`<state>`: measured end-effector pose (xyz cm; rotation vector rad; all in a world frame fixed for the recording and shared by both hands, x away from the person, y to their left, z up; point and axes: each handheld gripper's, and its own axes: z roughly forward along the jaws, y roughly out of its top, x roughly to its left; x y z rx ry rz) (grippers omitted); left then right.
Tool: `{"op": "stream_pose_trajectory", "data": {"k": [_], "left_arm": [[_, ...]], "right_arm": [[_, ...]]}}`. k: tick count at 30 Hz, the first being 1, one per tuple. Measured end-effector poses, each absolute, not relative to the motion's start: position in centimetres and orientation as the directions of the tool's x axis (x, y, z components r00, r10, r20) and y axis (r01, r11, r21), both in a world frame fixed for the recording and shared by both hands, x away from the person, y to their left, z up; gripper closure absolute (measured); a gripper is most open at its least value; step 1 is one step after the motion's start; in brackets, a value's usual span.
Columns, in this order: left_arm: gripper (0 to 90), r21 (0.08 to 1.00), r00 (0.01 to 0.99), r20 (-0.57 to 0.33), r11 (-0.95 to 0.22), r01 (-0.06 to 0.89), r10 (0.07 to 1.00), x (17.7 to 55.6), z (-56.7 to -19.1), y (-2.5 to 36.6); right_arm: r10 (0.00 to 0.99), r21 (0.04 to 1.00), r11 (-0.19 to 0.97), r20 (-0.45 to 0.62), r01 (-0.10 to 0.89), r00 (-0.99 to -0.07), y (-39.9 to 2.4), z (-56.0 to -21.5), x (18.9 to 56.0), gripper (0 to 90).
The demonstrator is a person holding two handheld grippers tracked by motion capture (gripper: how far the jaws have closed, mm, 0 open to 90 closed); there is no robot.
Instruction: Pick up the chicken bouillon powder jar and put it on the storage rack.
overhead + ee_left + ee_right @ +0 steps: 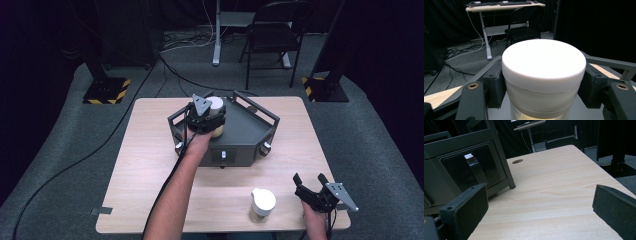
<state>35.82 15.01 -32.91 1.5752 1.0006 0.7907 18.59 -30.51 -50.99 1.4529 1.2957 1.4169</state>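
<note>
A jar with a white lid (217, 106) (543, 65) stands on the flat top of a dark grey railed box (250, 135) at the middle of the wooden table (150, 165). My left gripper (212, 117) (543, 82) is shut on this jar, its pads pressing the lid's rim and the body from both sides. A second white-lidded jar (262, 205) stands upright near the table's front edge. To the right of it my right gripper (310, 179) (541, 207) rests open with nothing between its fingers, and it faces the box's front panel (456, 170).
The box has a front panel with a small white switch (223, 154) and knobs at its corners. A black chair (275, 35) and a desk leg (217, 35) stand beyond the table, and cables run over the grey carpet. Bare tabletop lies left of the box.
</note>
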Motion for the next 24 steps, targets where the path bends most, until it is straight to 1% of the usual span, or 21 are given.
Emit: {"op": "stream_pose_trajectory", "data": {"k": [4,5,7,10,11,13,15,16,19,22,24], "left_arm": [[32.9,0.975,0.429,-0.012,-0.084,0.204,0.903,35.8,-33.0,15.2],[32.9,0.976,0.426,-0.002,-0.091,0.198,0.905,35.7,-33.0,15.1],[31.8,0.977,0.418,0.017,-0.104,0.188,0.908,35.6,-33.0,14.9],[29.3,0.978,0.421,0.009,-0.096,0.186,0.907,35.6,-33.0,15.0],[26.6,0.979,0.421,0.001,-0.087,0.185,0.907,35.6,-32.9,15.1],[17.7,0.980,0.412,-0.024,-0.060,0.190,0.911,35.6,-32.9,15.3],[4.8,0.982,0.409,-0.012,-0.066,0.175,0.913,35.5,-32.9,15.4],[1.9,0.982,0.402,-0.004,-0.072,0.173,0.916,35.5,-32.8,15.3],[0.0,0.981,0.413,-0.007,-0.074,0.179,0.911,35.3,-32.6,15.7],[0.0,0.985,0.463,-0.059,-0.024,0.173,0.884,34.9,-32.3,16.7],[0.0,0.989,0.487,-0.027,-0.046,0.139,0.873,34.1,-32.1,16.9]], "right_arm": [[0.960,0.956,-0.237,0.257,0.172,-0.108,-30.5,-51.0,18.6,0.0],[0.960,0.956,-0.238,0.258,0.172,-0.108,-30.5,-51.0,18.6,0.0],[0.959,0.955,-0.240,0.261,0.172,-0.111,-30.6,-51.0,18.6,0.0],[0.958,0.956,-0.244,0.263,0.166,-0.110,-30.6,-51.1,18.5,0.0],[0.958,0.955,-0.244,0.264,0.168,-0.110,-30.6,-51.1,18.5,0.0],[0.959,0.956,-0.241,0.261,0.169,-0.109,-30.5,-51.1,18.5,0.0],[0.961,0.957,-0.238,0.257,0.167,-0.103,-30.4,-51.0,18.5,0.0],[0.961,0.956,-0.238,0.257,0.169,-0.103,-30.4,-51.0,18.6,0.0],[0.960,0.956,-0.241,0.260,0.170,-0.103,-30.5,-51.0,18.6,0.0],[0.957,0.954,-0.244,0.266,0.173,-0.115,-30.9,-51.0,18.8,0.0],[0.954,0.950,-0.254,0.277,0.181,-0.118,-31.0,-51.0,18.8,0.0]]}}
